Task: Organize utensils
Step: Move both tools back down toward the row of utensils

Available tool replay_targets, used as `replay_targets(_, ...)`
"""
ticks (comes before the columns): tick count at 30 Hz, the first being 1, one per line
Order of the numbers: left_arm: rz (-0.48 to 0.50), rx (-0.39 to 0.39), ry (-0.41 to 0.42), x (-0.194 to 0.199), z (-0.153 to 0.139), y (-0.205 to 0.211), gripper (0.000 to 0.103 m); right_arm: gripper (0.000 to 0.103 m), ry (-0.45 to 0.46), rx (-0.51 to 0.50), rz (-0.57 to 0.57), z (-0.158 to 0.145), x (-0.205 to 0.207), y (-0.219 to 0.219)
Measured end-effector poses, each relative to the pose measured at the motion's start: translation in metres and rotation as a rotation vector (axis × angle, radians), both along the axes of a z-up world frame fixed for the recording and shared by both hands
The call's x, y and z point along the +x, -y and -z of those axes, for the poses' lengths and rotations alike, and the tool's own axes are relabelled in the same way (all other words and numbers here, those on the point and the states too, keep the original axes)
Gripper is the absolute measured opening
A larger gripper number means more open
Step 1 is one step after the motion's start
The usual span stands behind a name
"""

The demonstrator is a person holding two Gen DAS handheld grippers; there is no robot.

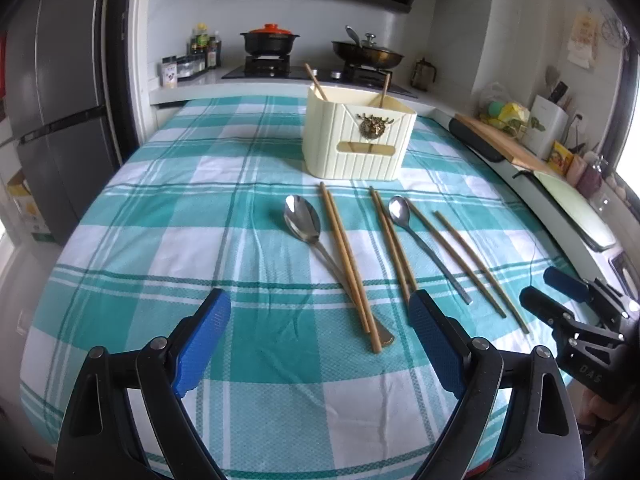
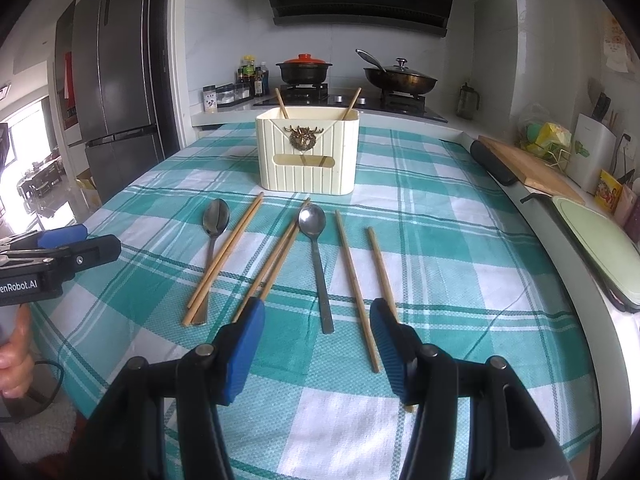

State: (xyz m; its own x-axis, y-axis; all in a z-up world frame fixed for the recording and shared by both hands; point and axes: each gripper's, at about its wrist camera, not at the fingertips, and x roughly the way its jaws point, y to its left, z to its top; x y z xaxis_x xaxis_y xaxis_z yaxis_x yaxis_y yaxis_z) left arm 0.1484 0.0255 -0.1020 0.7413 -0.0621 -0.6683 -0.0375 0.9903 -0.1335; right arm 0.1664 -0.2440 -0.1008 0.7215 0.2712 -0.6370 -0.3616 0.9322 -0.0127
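A cream utensil holder stands on the checked cloth with two chopsticks leaning inside. In front of it lie a wide steel spoon, a slim steel spoon and several wooden chopsticks in pairs. My left gripper is open and empty above the near ends of the left chopstick pair. My right gripper is open and empty above the slim spoon's handle end. Each gripper shows in the other's view, the right one and the left one.
The teal and white checked tablecloth covers the table. Behind it a stove carries a black pot and a lidded pan. A wooden cutting board and a green tray lie on the right counter. A grey fridge stands left.
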Motion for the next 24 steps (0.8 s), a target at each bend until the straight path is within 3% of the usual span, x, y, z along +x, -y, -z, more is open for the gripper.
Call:
replay_targets(8, -0.035, -0.061, -0.053, 0.008, 0.014, -0.014, 0.092, 0.056, -0.009, -0.002, 0.013, 0.002, 0.003, 0.005)
replay_targets(24, -0.069, -0.077, -0.074, 0.011, 0.021, -0.021, 0.092, 0.056, -0.018, -0.006, 0.008, 0.004, 0.003, 0.001)
